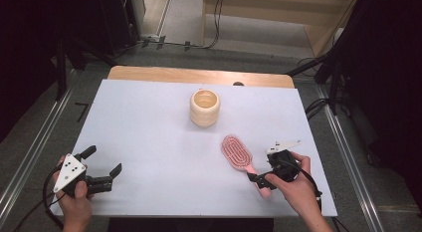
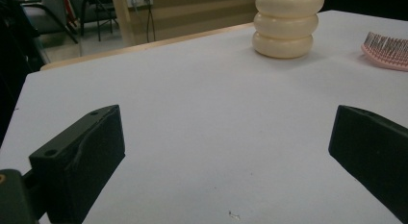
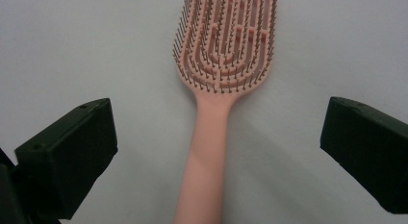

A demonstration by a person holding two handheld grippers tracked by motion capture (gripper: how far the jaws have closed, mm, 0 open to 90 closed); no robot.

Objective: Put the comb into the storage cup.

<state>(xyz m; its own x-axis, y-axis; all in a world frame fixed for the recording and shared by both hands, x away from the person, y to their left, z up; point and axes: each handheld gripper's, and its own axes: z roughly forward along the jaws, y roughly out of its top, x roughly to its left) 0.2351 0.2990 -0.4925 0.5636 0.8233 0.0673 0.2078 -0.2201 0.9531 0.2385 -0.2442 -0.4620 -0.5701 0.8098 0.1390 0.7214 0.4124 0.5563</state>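
White table, grey floor around; right gripper wide open over pink hairbrush, cream cup at 11 o'clock; left gripper wide too.

The right gripper hovers over the pink hairbrush handle (jaws spread), cream cup beyond.

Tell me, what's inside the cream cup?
The cream ribbed cup looks empty near its rim from the high view; its inner wall shows, but its bottom is hidden.
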